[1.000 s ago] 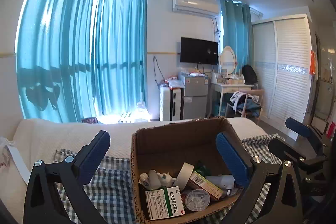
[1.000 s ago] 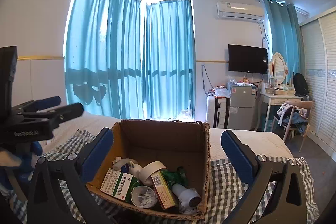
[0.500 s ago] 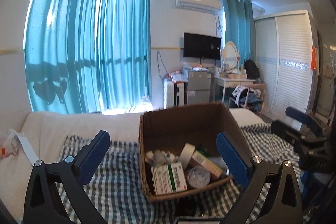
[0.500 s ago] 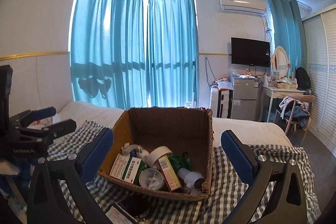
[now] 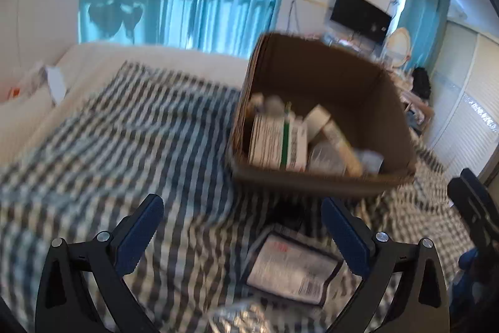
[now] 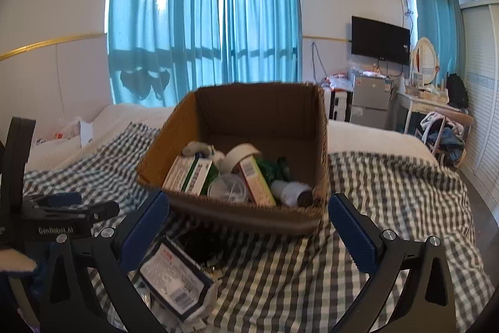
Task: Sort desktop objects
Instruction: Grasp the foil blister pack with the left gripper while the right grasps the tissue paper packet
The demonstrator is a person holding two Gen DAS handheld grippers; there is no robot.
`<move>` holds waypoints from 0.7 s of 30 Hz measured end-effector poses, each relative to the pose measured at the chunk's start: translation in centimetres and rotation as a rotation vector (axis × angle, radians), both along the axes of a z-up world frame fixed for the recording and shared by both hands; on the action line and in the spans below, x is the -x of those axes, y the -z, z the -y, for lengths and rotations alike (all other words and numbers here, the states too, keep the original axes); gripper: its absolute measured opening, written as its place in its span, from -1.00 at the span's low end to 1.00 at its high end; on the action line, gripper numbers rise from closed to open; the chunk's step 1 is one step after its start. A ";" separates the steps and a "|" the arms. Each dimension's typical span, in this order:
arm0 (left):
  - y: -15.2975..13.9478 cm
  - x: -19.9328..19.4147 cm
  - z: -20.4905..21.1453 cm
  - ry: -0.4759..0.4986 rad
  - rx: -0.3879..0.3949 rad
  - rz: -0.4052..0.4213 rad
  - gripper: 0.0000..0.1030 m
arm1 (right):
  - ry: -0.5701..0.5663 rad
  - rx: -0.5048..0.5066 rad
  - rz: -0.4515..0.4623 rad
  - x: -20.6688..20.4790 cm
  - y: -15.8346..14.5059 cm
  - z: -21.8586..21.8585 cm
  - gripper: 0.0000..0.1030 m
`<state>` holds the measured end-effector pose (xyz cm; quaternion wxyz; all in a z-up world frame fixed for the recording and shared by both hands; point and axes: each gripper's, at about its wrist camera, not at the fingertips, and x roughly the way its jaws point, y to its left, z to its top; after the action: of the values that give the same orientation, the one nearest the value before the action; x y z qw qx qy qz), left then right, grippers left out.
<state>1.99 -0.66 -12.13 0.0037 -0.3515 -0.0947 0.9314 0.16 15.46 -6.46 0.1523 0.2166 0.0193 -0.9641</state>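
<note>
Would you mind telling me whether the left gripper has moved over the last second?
Yes. The left gripper has tipped downward and swung left: the cardboard box now sits higher and to the right, with more checked cloth showing.

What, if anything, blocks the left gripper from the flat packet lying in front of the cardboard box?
Nothing visible does. The left gripper is open above the checked cloth, and the packet lies uncovered between its fingers, short of the cardboard box.
</note>
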 end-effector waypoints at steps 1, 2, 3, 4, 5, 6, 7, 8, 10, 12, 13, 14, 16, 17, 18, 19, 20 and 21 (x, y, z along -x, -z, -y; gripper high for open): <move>0.7 -0.2 -0.1 -0.005 -0.003 0.017 1.00 | -0.006 0.000 0.014 0.0 0.5 0.1 0.99; 1.5 -0.6 -0.3 -0.008 -0.006 0.040 1.00 | -0.013 -0.004 0.028 -0.1 1.0 0.3 0.99; 2.6 -1.1 -0.6 -0.011 -0.007 0.069 1.00 | -0.020 -0.011 0.038 -0.2 1.5 0.6 0.99; 3.3 -1.4 -0.9 -0.010 -0.007 0.088 1.00 | -0.026 -0.017 0.047 -0.2 1.9 0.8 0.99; 3.8 -1.7 -1.2 -0.011 -0.006 0.102 1.00 | -0.035 -0.021 0.058 -0.2 2.3 0.9 0.99; 4.4 -2.1 -1.5 -0.011 -0.005 0.120 1.00 | -0.041 -0.020 0.067 -0.2 2.6 1.0 0.99; 5.0 -2.5 -1.8 -0.010 -0.001 0.134 1.00 | -0.048 -0.017 0.077 -0.2 2.9 1.1 0.99; 5.4 -3.0 -2.1 -0.010 0.011 0.153 1.00 | -0.057 -0.008 0.093 -0.1 3.3 1.1 0.99; 7.0 -3.6 -3.1 0.019 0.020 0.222 1.00 | -0.072 0.013 0.124 0.2 3.9 1.0 0.99; 9.1 -4.2 -3.9 0.043 0.007 0.299 1.00 | -0.082 0.017 0.137 0.3 4.5 1.2 0.99; 10.0 -4.5 -4.1 0.041 -0.009 0.330 1.00 | -0.086 0.017 0.145 0.4 4.9 1.3 0.99; 11.1 -4.7 -4.3 0.041 -0.031 0.371 1.00 | -0.095 0.018 0.157 0.5 5.3 1.5 0.99; 12.3 -4.6 -4.5 0.041 -0.042 0.423 1.00 | -0.114 0.018 0.187 0.8 6.2 1.9 0.99; 12.7 -4.6 -4.4 0.029 -0.045 0.437 1.00 | -0.125 0.015 0.205 1.0 6.7 2.1 0.99; 13.0 -4.6 -4.0 0.010 -0.057 0.448 1.00 | -0.135 0.011 0.222 1.2 7.1 2.4 0.99; 13.2 -4.5 -3.6 -0.004 -0.071 0.459 1.00 | -0.146 0.007 0.239 1.3 7.6 2.7 0.99; 13.5 -4.4 -3.3 -0.013 -0.084 0.472 1.00 | -0.156 0.001 0.256 1.5 8.2 3.0 0.99; 13.8 -4.4 -3.1 -0.021 -0.093 0.484 1.00 | -0.160 -0.003 0.263 1.6 8.5 3.2 0.99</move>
<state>6.35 2.42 -25.92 -0.0127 -0.5630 -0.1390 0.8146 -1.43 12.23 -14.96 0.2294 0.3388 0.0180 -0.9123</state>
